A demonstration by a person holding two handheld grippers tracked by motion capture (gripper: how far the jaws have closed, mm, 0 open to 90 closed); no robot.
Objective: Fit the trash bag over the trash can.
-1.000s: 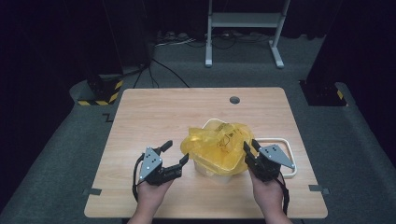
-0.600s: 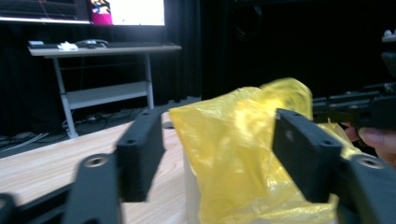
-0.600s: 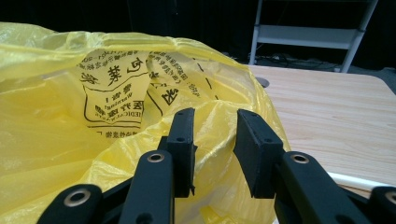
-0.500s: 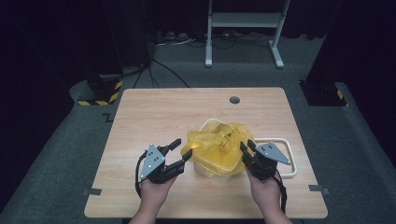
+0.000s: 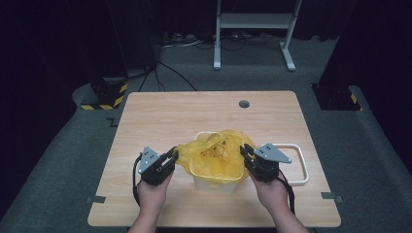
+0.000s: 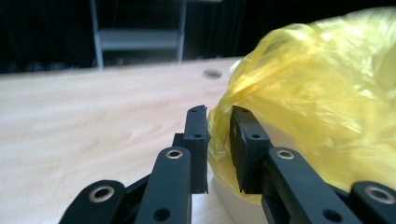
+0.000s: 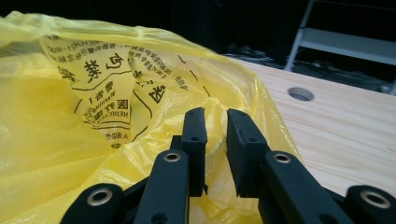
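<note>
A yellow plastic bag (image 5: 216, 155) with black print lines a white bin (image 5: 214, 185) near the table's front middle. My left gripper (image 5: 174, 153) is at the bag's left edge. Its jaws have just been closing, and a fold of the bag (image 6: 317, 93) sits in the narrow gap between them (image 6: 219, 112). My right gripper (image 5: 244, 150) is at the bag's right edge. Its jaws have also just been closing to a narrow gap (image 7: 215, 114), with the bag's rim (image 7: 70, 140) between them. I see no pad pressing the film on either side.
A white rounded frame (image 5: 303, 162) lies flat on the wooden table (image 5: 160, 116) right of the bin, close behind my right hand. A round hole (image 5: 244, 104) is in the far part of the table. Dark floor, cables and a metal stand lie beyond.
My left gripper has moved right to the bag's edge and its jaws have narrowed from wide apart. The right gripper stayed in place with its jaws narrowing slightly.
</note>
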